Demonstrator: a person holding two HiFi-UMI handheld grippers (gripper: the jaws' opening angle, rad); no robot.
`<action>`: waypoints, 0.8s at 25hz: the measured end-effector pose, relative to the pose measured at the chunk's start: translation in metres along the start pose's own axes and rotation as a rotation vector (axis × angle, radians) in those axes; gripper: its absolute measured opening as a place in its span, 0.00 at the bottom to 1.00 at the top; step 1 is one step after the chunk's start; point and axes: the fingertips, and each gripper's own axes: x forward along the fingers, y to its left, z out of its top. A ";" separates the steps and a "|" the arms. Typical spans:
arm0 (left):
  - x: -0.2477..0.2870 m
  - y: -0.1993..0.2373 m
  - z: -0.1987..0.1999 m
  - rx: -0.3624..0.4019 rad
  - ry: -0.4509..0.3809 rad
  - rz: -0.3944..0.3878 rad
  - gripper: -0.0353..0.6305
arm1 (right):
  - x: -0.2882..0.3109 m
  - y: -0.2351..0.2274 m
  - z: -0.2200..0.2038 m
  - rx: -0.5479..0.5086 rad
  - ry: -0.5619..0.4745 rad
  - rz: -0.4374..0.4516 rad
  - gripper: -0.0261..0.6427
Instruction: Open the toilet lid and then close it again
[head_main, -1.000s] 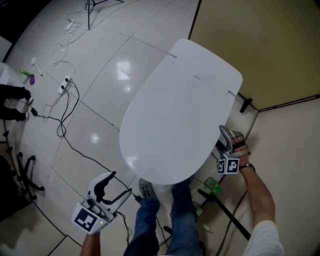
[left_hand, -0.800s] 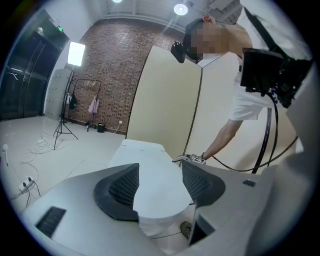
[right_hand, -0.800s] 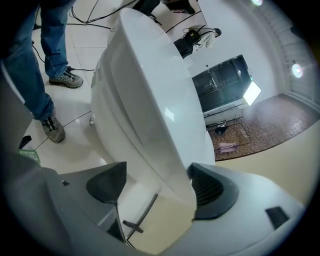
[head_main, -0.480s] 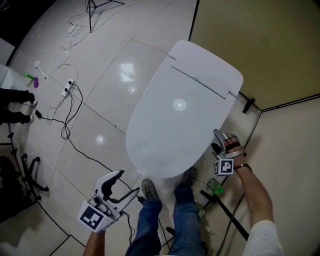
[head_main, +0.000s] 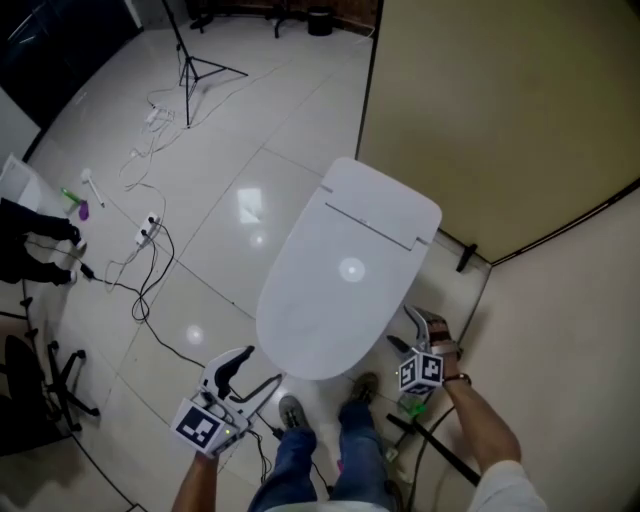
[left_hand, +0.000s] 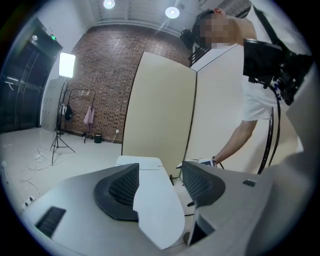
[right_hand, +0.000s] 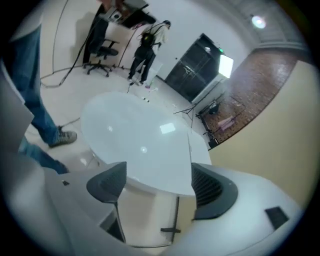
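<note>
The white toilet stands against a beige partition with its lid (head_main: 335, 290) down flat. My left gripper (head_main: 252, 368) hovers off the bowl's front left, open, with nothing between its fingers; in the left gripper view (left_hand: 160, 182) the lid (left_hand: 155, 210) lies beyond the jaws. My right gripper (head_main: 408, 330) is beside the bowl's right flank, apart from the lid and open on nothing. In the right gripper view (right_hand: 157, 182) it looks down across the lid (right_hand: 140, 140) from the side.
The person's legs and shoes (head_main: 320, 450) stand right at the bowl's front. Cables and a power strip (head_main: 147, 230) trail over the tiled floor at left, with a tripod (head_main: 195, 65) farther back. A black stand leg (head_main: 440, 450) and a green item (head_main: 412, 408) lie at the right.
The head view has pulled up and back, so the toilet looks smaller. Both grippers have risen; the right one has come away from the lid's right edge and rolled.
</note>
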 end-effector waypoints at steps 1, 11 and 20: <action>-0.001 0.002 0.012 0.014 -0.012 0.002 0.45 | -0.020 -0.008 0.015 0.074 -0.021 -0.001 0.64; -0.016 -0.028 0.134 0.160 -0.080 -0.108 0.45 | -0.222 -0.079 0.159 0.712 -0.401 -0.024 0.63; -0.042 -0.076 0.178 0.170 -0.155 -0.180 0.45 | -0.333 -0.094 0.258 0.680 -0.666 -0.019 0.61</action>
